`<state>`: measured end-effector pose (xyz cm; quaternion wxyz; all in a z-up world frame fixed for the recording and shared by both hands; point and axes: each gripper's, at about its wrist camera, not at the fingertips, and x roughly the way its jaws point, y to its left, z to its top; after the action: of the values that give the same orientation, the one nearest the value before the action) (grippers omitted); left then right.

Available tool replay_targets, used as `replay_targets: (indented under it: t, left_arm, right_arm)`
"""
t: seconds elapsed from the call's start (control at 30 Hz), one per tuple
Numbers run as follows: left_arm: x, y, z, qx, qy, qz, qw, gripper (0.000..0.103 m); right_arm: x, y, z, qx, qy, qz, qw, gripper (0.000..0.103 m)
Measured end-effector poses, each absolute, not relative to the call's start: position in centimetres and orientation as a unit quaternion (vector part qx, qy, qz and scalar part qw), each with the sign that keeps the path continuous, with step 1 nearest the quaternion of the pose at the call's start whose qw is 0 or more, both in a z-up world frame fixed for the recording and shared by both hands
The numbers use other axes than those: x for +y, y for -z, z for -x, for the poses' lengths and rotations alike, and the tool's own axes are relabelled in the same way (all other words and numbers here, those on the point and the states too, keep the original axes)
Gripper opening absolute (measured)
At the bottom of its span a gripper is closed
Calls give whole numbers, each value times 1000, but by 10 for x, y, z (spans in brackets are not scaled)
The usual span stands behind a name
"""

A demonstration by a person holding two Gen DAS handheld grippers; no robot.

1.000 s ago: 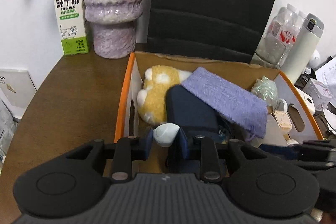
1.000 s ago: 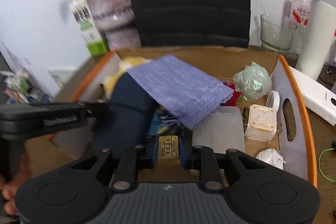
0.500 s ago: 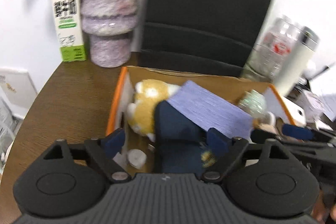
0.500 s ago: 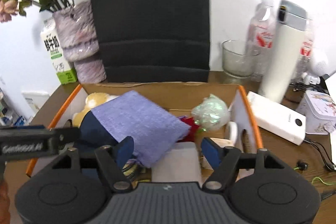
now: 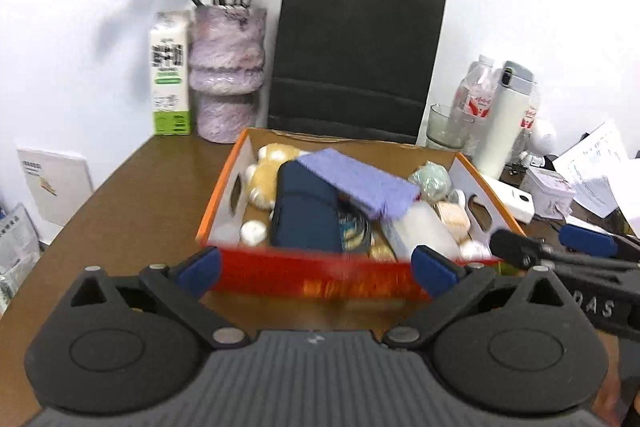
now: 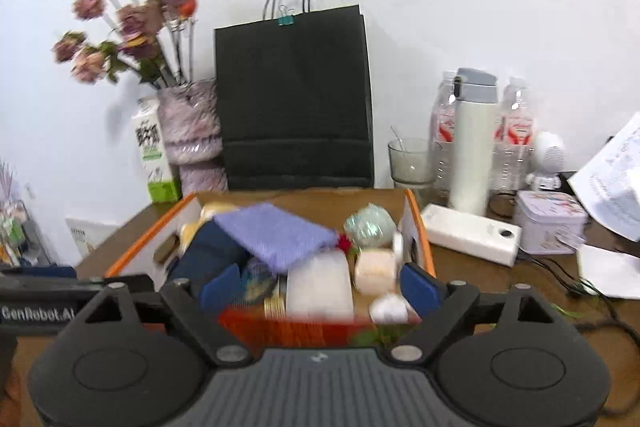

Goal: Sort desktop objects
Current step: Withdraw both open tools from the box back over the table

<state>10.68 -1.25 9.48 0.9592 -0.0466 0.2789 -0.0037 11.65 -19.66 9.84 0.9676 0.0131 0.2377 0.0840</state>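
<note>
both hand-held grippers, left [image 5: 316, 267] and right [image 6: 320, 287], jaws just spread apart and empty, near the packed box [image 5: 320, 279] on the bench [image 5: 132, 203]

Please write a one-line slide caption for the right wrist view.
Open right tongs hover before an orange-rimmed cardboard box packed with a lavender cloth and sundries.

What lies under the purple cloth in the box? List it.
The purple cloth rests on a navy pouch and overlaps a frosted white case in the orange box. Whatever sits beneath its middle is covered.
</note>
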Motion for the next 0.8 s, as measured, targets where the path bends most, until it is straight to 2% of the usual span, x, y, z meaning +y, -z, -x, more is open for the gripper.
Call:
replay_targets:
  t: [0.43,0.57,0.8]
  left_arm:
    - [-10,-19,71,233,3,20,972,103]
    - [-12,-10,91,235,20,15,972,103]
    - [-13,-7,90,242,25,13,970,103]
  right_arm:
    - [-195,-27,60,277,-131,-2,952,89]
    - [-194,-20,82,271,-120,46,954,89]
    - [-199,-18,83,279,-113,30,953,89]
